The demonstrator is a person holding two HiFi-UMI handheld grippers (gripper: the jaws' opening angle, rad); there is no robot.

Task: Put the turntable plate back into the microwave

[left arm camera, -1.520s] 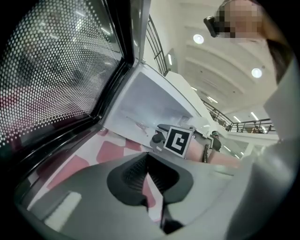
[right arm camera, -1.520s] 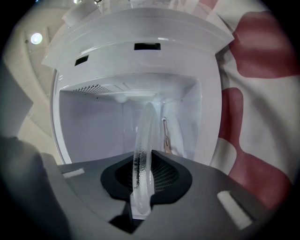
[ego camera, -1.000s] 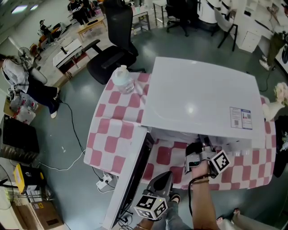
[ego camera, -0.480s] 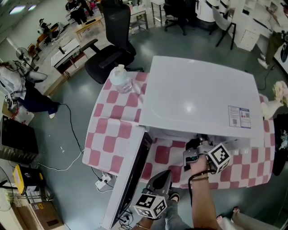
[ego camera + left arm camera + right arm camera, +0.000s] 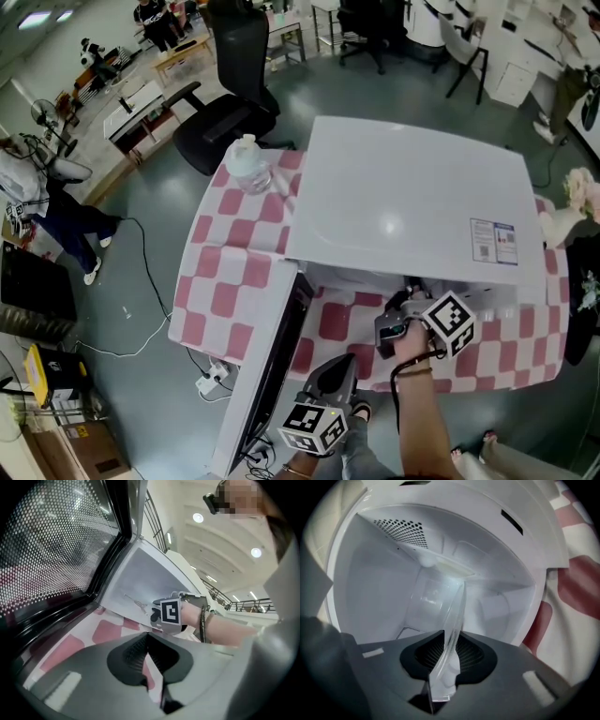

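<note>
The white microwave (image 5: 403,197) stands on a checked table with its door (image 5: 272,375) swung open to the left. My right gripper (image 5: 401,314) is at the cavity mouth. In the right gripper view the clear glass turntable plate (image 5: 440,602) stands nearly on edge inside the white cavity (image 5: 375,583). Its rim runs between the pads of the right gripper (image 5: 447,660), whose jaws are opening while the pads still touch the glass. My left gripper (image 5: 336,373) hangs below the table edge beside the door, shut and empty (image 5: 149,656). From the left gripper view the door's mesh window (image 5: 56,550) shows.
A clear water bottle (image 5: 248,164) stands on the pink-and-white cloth (image 5: 230,281) left of the microwave. A black office chair (image 5: 234,103) is behind the table. A power strip (image 5: 208,382) lies on the floor under the door. A person (image 5: 37,187) stands far left.
My right gripper has rolled at the cavity mouth, its marker cube turning with it. The left gripper has kept still. The person at far left has walked on.
</note>
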